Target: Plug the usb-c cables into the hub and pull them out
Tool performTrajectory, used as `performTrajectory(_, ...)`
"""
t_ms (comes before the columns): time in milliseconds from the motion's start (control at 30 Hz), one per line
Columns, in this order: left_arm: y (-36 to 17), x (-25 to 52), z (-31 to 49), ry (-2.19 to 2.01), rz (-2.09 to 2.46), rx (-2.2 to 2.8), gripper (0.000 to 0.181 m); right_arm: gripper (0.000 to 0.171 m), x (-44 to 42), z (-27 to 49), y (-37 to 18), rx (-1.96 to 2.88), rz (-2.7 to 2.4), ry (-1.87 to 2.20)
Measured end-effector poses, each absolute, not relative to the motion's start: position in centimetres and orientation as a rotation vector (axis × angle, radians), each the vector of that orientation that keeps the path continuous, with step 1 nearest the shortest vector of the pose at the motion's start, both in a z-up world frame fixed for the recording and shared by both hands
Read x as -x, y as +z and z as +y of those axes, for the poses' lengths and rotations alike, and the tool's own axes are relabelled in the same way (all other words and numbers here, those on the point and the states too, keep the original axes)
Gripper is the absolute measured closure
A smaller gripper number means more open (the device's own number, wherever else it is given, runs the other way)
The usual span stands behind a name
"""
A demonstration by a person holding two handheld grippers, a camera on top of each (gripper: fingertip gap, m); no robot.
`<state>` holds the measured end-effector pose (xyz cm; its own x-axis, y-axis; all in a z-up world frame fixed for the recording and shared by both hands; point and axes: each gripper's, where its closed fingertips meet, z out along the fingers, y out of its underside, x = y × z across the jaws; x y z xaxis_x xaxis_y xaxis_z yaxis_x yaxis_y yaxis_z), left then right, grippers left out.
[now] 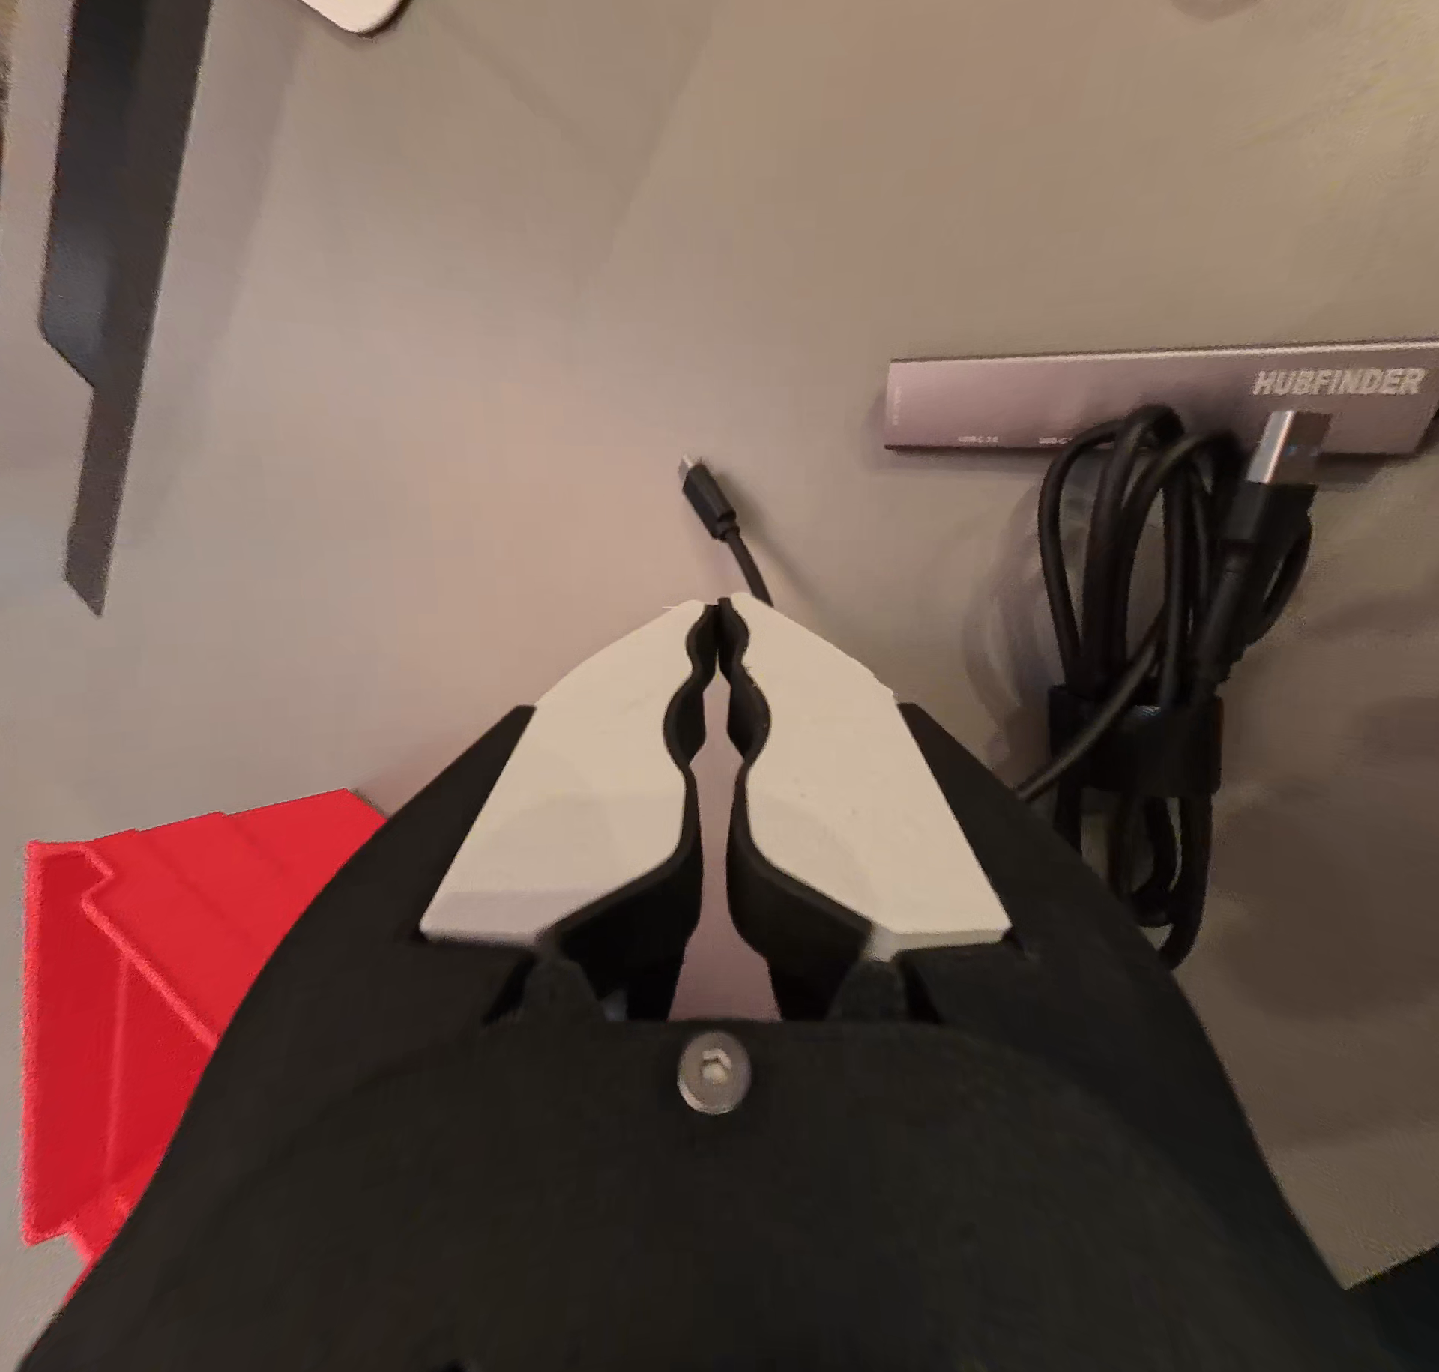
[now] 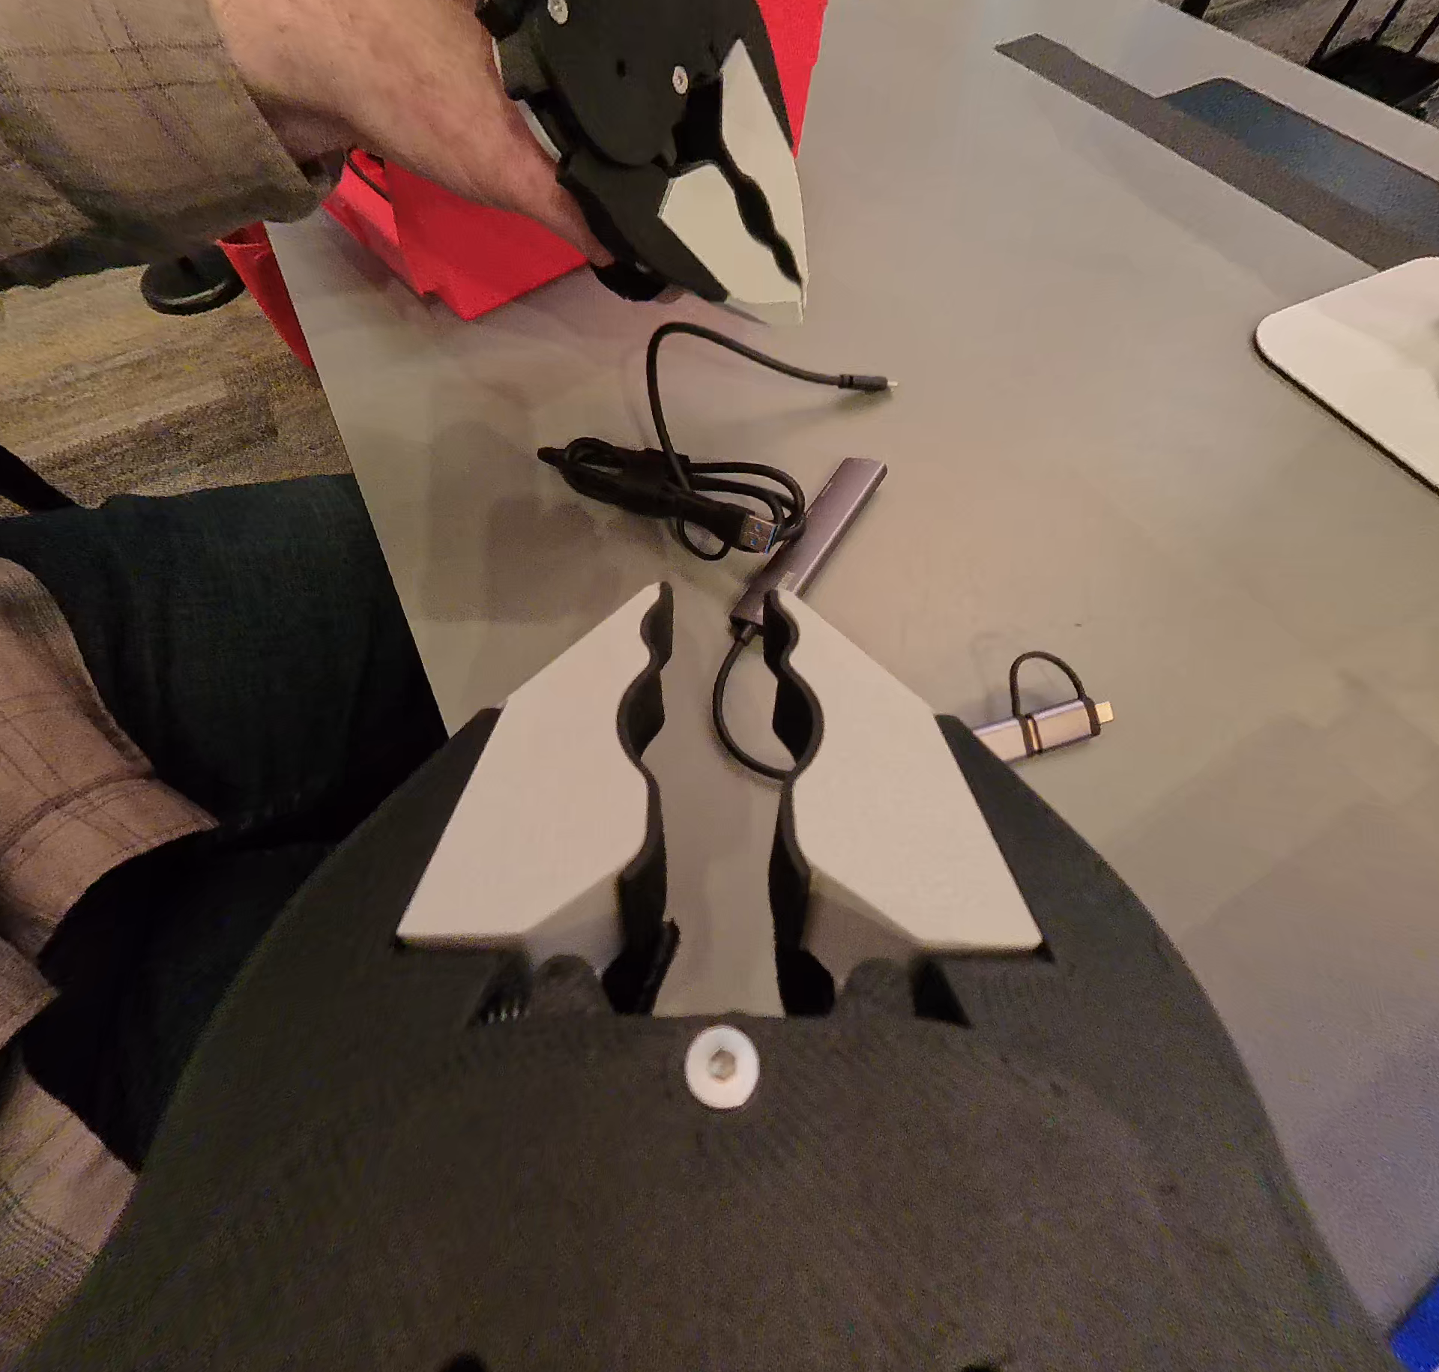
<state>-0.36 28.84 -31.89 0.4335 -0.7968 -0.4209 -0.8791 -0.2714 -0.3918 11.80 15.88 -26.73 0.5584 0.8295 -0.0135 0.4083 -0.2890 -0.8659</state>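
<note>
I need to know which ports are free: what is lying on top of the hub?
The bundled black cable drapes over the hub, its silver USB-A plug resting on top. The port edge beneath the loops is hidden.

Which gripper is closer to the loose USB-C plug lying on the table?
Left. The left gripper hovers just behind the USB-C plug, above its cable; the right gripper sits farther back, by the hub.

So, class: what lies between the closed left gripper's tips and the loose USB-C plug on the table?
Only the plug's own black cable; left gripper. Left wrist view.

Left gripper pinched closed (right gripper parted)
</note>
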Motion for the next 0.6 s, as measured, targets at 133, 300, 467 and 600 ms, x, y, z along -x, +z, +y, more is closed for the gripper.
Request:
performTrajectory(133,-32.7,0.1,26.9,0.058,1.459,2.215,0.162,0.151,-11.4,16.0,-26.1,1.889,-1.017,0.589)
performTrajectory(300,-35.0,1.6,26.5,0.081,1.443,2.366,0.141,0.151,-11.2,15.6,-26.5,1.897,-1.038,0.582)
performTrajectory(467,-36.0,2.0,27.1,0.16,1.435,2.365,0.177,0.151,-11.5,15.6,-26.3,1.896,-1.025,0.58)
performTrajectory(600,-35.5,1.8,27.5,0.153,1.426,2.324,0.178,0.151,-11.7,15.8,-26.4,1.898,-1.019,0.579)
